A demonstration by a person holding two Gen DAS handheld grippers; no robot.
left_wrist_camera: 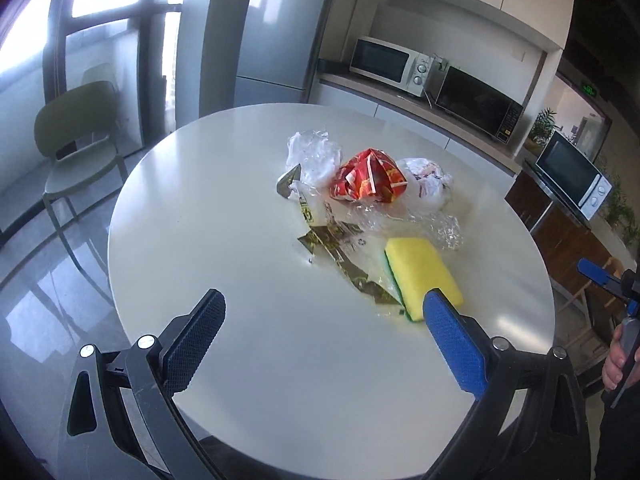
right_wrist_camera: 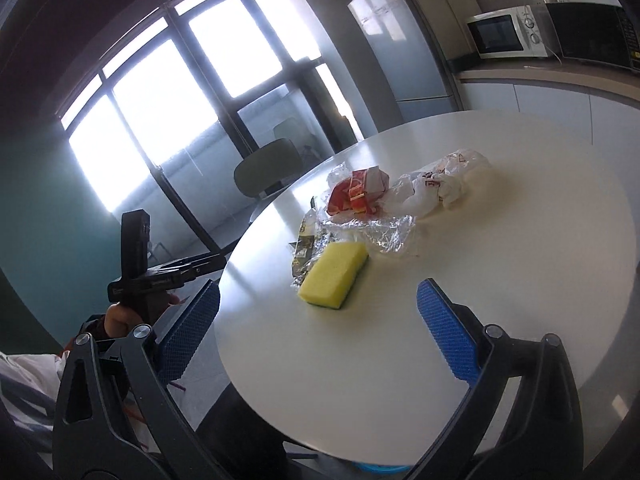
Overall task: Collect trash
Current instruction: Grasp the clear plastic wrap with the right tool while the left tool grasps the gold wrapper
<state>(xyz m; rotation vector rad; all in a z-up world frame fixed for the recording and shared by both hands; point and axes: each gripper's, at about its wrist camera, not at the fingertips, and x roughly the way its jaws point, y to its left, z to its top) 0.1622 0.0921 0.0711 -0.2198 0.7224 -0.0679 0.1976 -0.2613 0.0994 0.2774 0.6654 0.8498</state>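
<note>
On table (left_wrist_camera: 224, 216), sponge (left_wrist_camera: 424, 276), red wrapper (left_wrist_camera: 368, 178)

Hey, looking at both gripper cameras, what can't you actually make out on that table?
- Left wrist view: the sponge's near corner, hidden behind the left gripper's blue pad.
- Both views: print on the dark wrapper, too small to read.
- Right wrist view: the table's right edge, cut off by the frame.

Daylight floods in through the tall dark-framed windows (right_wrist_camera: 168, 92) at the upper left of both views, blown out to white with a hazy bloom around the frames. The round white tabletop (left_wrist_camera: 224, 208) carries soft glare and faint shadows. Straight lines bow towards the dark, vignetted corners, while the centres stay sharp.
</note>
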